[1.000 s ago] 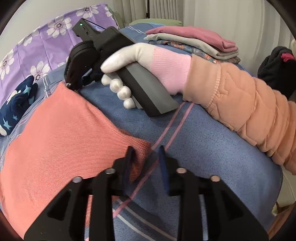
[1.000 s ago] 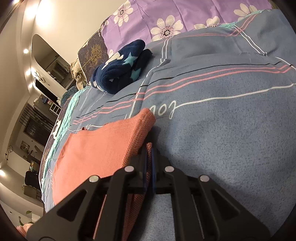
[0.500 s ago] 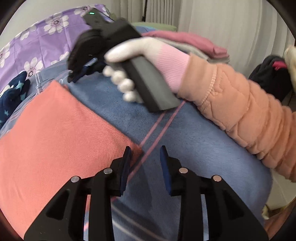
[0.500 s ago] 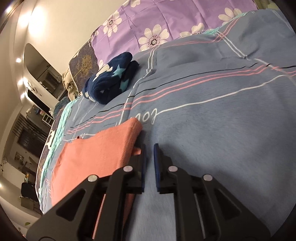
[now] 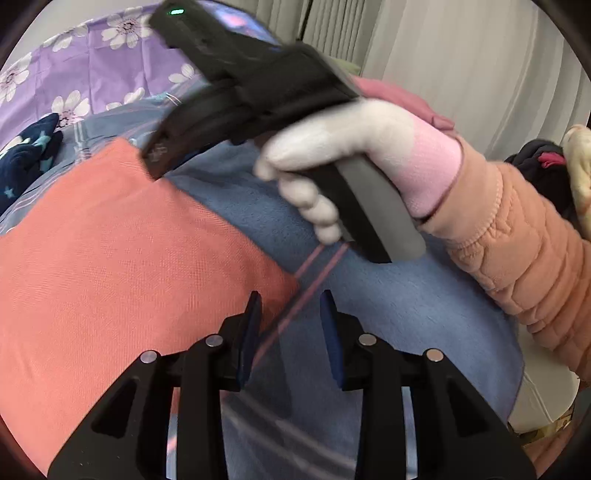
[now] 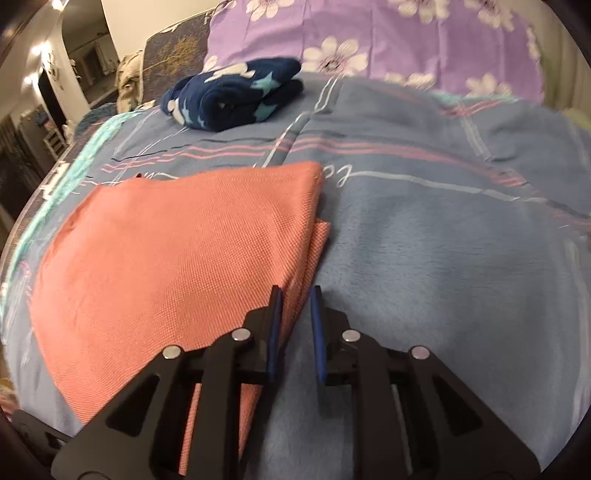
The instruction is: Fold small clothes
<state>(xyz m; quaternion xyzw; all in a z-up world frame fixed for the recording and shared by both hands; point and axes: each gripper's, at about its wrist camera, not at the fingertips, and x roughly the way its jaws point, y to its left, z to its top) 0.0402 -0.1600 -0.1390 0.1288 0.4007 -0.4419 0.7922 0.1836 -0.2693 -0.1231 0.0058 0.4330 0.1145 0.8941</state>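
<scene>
On the bed [image 5: 406, 302], in the left wrist view, the left gripper [image 5: 290, 321] is hovering with jaws partly apart and empty beside the folded coral garment [image 5: 110, 266]. From the right wrist view, the right gripper [image 6: 293, 325] is opening its jaws at the garment's edge, pads gripping nothing.

A bedroom in a home. The work surface is a bed covered with a blue fleece blanket [image 6: 424, 236] with pink and white stripes; a purple floral sheet [image 6: 388, 33] lies at its far side. A stack of folded clothes [image 5: 402, 99] and pale curtains [image 5: 443, 55] appear in the left wrist view. An arched doorway [image 6: 85, 48] opens onto lit rooms beyond.
</scene>
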